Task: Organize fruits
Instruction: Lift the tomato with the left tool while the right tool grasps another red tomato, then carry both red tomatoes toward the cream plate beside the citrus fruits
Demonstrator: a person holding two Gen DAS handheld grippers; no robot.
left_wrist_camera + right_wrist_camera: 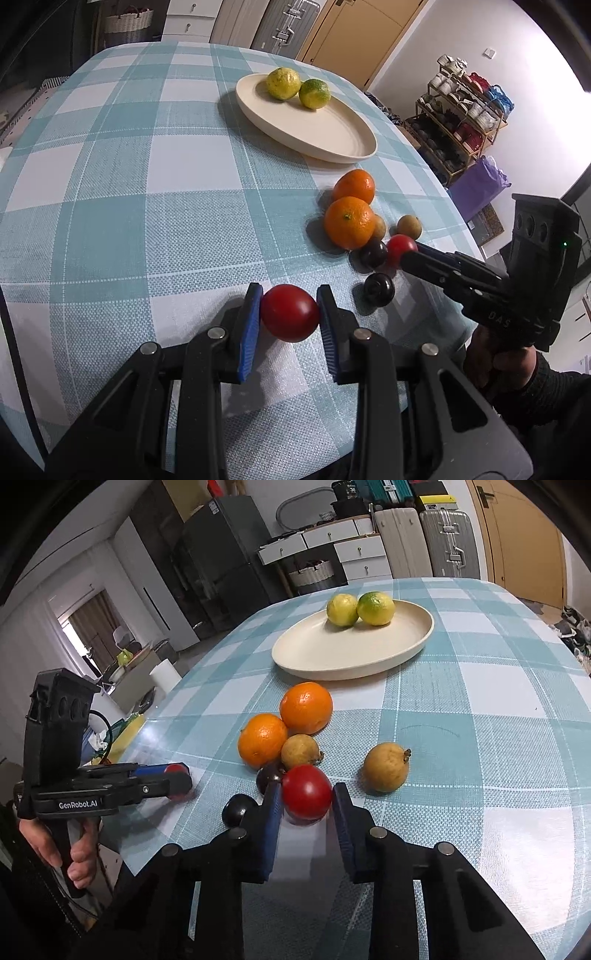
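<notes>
Tabletop (110, 184) in blue check fills both views; cream plate (332, 653) with two limes (360, 608) sits upper centre. Oranges (284, 723) cluster mid-frame. Left gripper (290, 312) clamps one red tomato (290, 313); right gripper (304, 794) pinches another tomato (306, 792) at lower centre.

Two red tomatoes (290, 312) (306, 792) clamped; oranges (284, 725) touching — limes (360, 608) plated

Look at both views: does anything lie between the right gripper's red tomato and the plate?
Yes. Two oranges and a small brown fruit lie between the tomato, clamped in the right gripper, and the plate.
</notes>
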